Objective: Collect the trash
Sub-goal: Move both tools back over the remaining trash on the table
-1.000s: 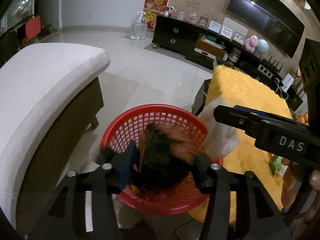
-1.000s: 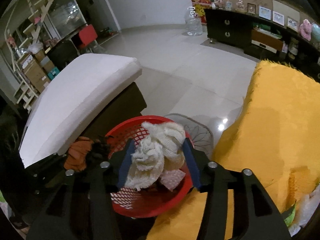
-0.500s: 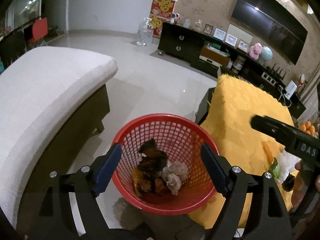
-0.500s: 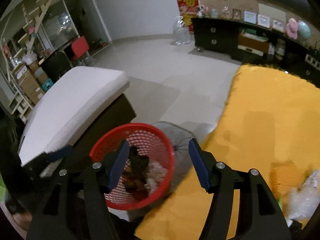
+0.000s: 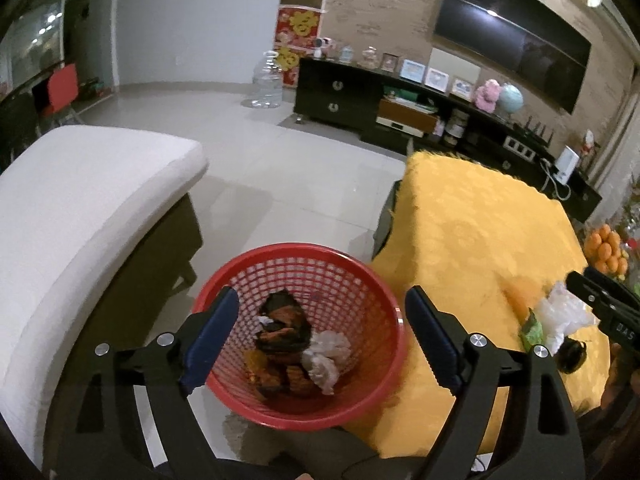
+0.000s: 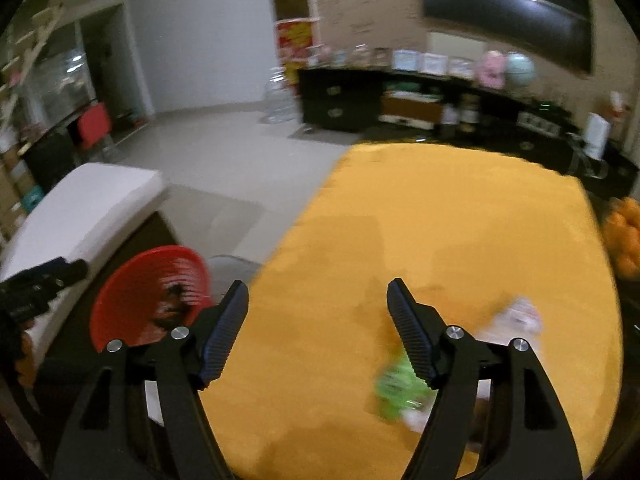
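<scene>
Left tool (image 5: 320, 320) opening, empty, above upright red basket (image 5: 368, 280) — right tool (image 6: 316, 312) opening over yellow cloth (image 6: 440, 220).

The basket (image 5: 304, 332) sits below the left gripper (image 5: 322, 328), crumpled trash (image 5: 298, 344) inside. Table (image 5: 472, 248) to its right, sofa (image 5: 80, 208) left.

A home living room is showing here: a wall-mounted television (image 5: 512, 56) is hanging above a long dark media cabinet (image 5: 400, 116) carrying framed photos (image 5: 424, 74) and a globe (image 5: 511, 98), while a cream sofa (image 5: 76, 208) is facing a yellow-clothed table (image 6: 440, 248) across a tiled floor (image 5: 288, 176)
</scene>
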